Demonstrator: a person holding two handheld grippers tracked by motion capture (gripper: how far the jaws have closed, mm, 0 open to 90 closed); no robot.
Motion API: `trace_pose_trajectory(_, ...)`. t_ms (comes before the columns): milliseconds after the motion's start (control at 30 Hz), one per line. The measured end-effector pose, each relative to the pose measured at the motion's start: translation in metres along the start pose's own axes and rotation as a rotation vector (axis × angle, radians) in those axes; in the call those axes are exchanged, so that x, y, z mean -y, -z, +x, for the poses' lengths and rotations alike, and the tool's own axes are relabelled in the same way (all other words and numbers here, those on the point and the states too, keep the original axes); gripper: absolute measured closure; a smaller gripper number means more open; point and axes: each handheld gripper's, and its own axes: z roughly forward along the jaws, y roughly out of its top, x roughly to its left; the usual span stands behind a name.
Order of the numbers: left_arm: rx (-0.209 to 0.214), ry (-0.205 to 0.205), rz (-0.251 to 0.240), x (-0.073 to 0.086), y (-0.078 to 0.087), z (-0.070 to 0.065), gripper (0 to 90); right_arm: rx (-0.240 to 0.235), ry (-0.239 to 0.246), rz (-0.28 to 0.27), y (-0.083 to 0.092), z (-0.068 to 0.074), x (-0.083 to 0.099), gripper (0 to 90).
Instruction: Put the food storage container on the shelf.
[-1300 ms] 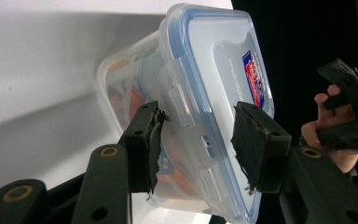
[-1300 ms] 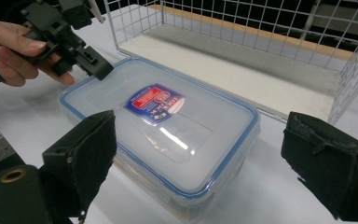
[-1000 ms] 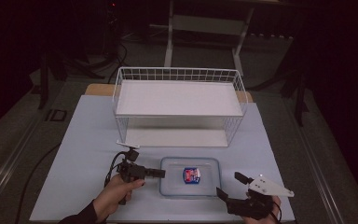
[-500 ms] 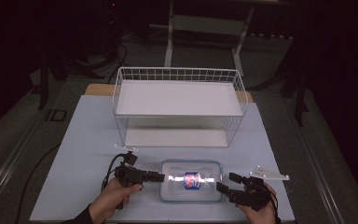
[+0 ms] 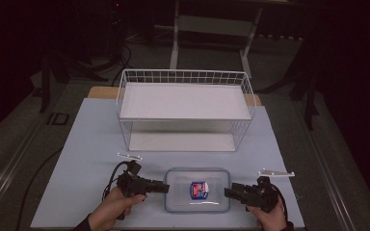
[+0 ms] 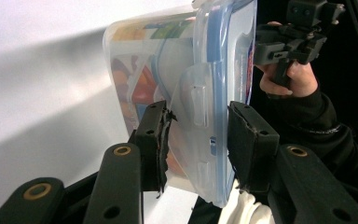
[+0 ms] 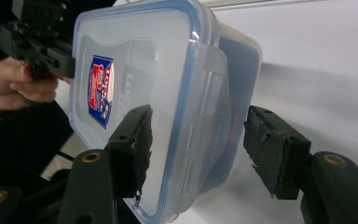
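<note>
Left gripper (image 5: pixel 165 186): nearest the person, at the left short end of the container; in the left gripper view one pad touches the container's side wall below the lid while the other stands just clear of the lid top, so the end clip sits between the jaws and a firm clamp cannot be told.

Right gripper (image 5: pixel 228 193): at the container's right short end; its jaws have just been closing, with the end clip and lid edge between them; in the right gripper view one pad is at the lid face, the other pad well clear of the base wall.

Container (image 5: pixel 197 190): clear plastic box with a blue-rimmed snap lid and a red-and-blue label (image 5: pixel 198 188), lying flat on the table (image 5: pixel 91 144) between both grippers, near the table's front edge.

Metal strips: one (image 5: pixel 129 156) just beyond the left gripper, another (image 5: pixel 276 173) just beyond the right gripper.

Wire shelf (image 5: pixel 185 98): white rack beyond the container, towards the table's far edge.
</note>
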Motion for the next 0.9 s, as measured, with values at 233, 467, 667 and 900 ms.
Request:
trace_pose_trajectory(233,-0.006,-0.003,0.000,0.001,0.000,-0.002,59.6,-0.061,-0.023,0.035,-0.004,-0.003,0.001,46.3)
trace_pose_trajectory(467,-0.020,-0.011,-0.003,0.002,0.000,-0.005,59.5,-0.056,-0.038,0.039,-0.003,-0.001,0.002,47.1)
trace_pose_trajectory(667,-0.103,-0.039,-0.007,0.004,-0.001,-0.021,59.1,-0.045,-0.050,0.043,-0.001,0.004,0.003,48.4)
trace_pose_trajectory(900,-0.168,-0.005,-0.081,-0.006,0.007,-0.019,72.9,-0.057,-0.080,0.044,-0.004,0.005,0.001,52.6)
